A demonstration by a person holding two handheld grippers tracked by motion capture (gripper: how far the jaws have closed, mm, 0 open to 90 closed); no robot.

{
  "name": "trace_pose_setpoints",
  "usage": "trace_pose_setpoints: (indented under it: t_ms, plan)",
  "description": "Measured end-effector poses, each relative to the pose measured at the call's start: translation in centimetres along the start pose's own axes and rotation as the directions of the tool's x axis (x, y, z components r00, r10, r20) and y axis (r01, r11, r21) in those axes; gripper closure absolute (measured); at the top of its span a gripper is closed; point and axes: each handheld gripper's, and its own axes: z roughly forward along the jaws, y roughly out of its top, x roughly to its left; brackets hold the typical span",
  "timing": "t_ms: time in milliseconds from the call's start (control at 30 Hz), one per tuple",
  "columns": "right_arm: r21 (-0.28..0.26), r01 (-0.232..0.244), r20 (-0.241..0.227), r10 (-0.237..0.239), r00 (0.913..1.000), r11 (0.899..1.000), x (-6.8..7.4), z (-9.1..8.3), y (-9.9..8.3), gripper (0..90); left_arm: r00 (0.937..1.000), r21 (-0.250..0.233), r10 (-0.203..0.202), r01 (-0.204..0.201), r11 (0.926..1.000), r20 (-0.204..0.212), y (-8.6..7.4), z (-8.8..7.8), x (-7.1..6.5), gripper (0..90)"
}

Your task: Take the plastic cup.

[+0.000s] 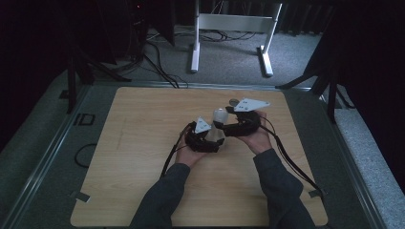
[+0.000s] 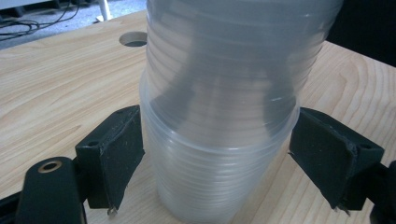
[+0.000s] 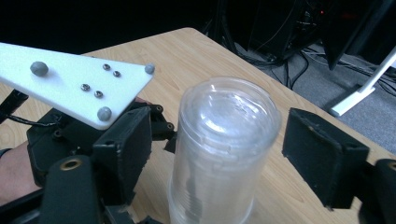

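Dim high view with dark far corners, brighter gripper views, soft glare on the blurred clear cups [image 2: 219, 116], faint shadows on the table [image 2: 60, 84]

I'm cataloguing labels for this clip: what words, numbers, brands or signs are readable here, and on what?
"ID": dark marks on the grey floor mat left of the light wooden tabletop, seemingly reading so.
Stack of clear ribbed plastic cups: no print.
White three-cornered plate: screws and grey balls, no text.
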Motion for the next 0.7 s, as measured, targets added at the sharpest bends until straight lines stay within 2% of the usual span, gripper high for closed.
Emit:
trace_pose_setpoints:
  t_ms: [167,433,633,700]
  plan:
    - [-0.002,-0.006,-0.006,0.006,1.0000,1.000,0.1,0.5,0.4,27.9,1.0000,-0.001,0.001,-0.001,1.0000,-0.007,0.0,0.0,-0.1,20.2]
    - [0.012,-0.028,-0.003,0.028,0.9996,1.000,-0.5,1.3,0.1,27.9,0.9999,-0.004,0.001,-0.001,1.0000,-0.012,0.0,0.0,-0.1,20.8]
    - [0.010,-0.038,-0.005,0.038,0.9993,0.999,-0.6,1.6,0.0,32.6,0.9999,-0.003,0.005,-0.005,1.0000,-0.015,0.1,0.0,-0.2,21.2]
    - [0.000,-0.043,-0.015,0.043,0.9990,0.999,-0.7,1.5,0.1,36.7,0.9998,-0.004,0.009,-0.009,1.0000,-0.017,0.1,0.0,-0.2,21.2]
